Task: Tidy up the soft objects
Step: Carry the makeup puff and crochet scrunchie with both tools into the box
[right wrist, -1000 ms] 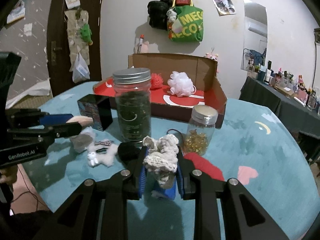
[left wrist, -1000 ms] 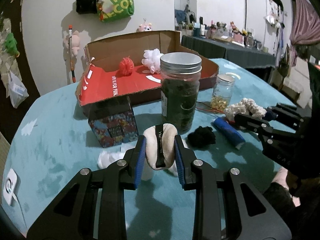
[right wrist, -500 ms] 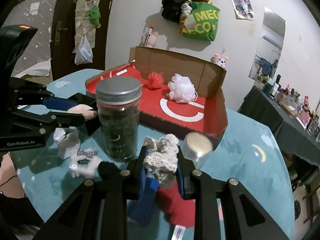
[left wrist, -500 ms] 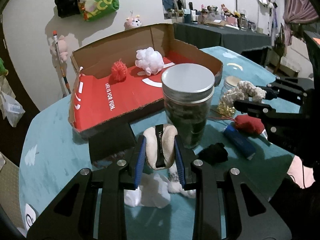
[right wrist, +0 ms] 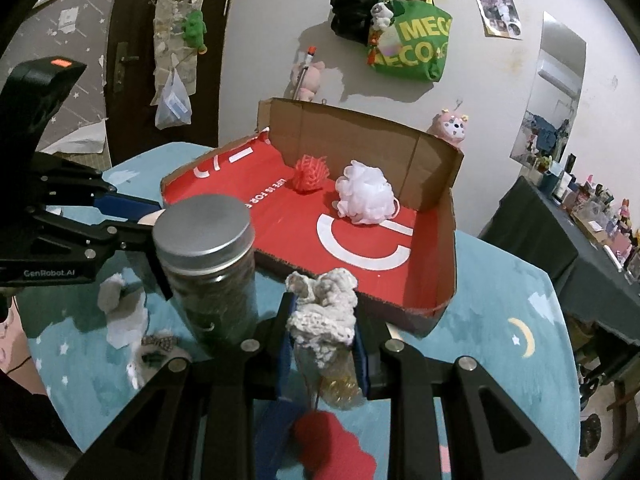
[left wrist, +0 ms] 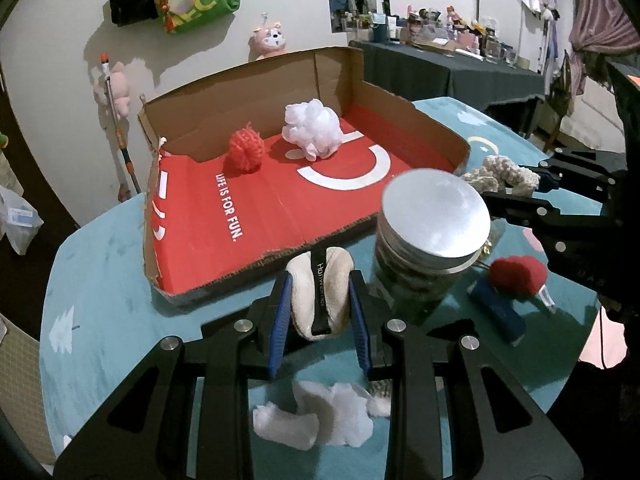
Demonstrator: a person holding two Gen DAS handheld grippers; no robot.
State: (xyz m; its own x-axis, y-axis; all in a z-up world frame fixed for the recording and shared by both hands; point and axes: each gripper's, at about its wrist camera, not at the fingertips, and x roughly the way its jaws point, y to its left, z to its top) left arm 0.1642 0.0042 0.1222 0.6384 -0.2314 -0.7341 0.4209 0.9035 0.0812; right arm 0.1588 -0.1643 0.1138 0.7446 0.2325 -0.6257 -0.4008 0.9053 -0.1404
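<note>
- Box (left wrist: 280,216): shallow cardboard tray with a red floor, open at the top, on the teal table (left wrist: 100,300); landmark for every entry below. Long axis runs from its near-left corner toward its far-right corner in the left wrist view.
- Pompom (left wrist: 246,151): red, on the box floor near the back wall.
- Pouf (left wrist: 312,130): white mesh, on the box floor just beside the pompom.
- Left gripper (left wrist: 320,308): pinching a cream puff (left wrist: 320,292) with a dark band. Puff hangs just short of the box's torn front edge, above the table; band and long axis run straight ahead along the fingers, toward the box.
- Right gripper (right wrist: 322,320): pinching a crochet piece (right wrist: 322,304), off-white and bunched, no clear long axis. It hangs just short of the box's front wall, right of the jar (right wrist: 208,264).
- Jar: tall, metal lid, upright just before the box, between the two grippers.
- Unsorted, before the box: red plush (left wrist: 518,276), blue roll (left wrist: 496,310), white scraps (left wrist: 320,412).
- Step in hand, judged: carrying both soft items into the box.
- Handling advice: clear the front wall and the jar lid, keep both pinches firm, release over bare red floor apart from pompom and pouf, and keep the two grippers from crossing.
</note>
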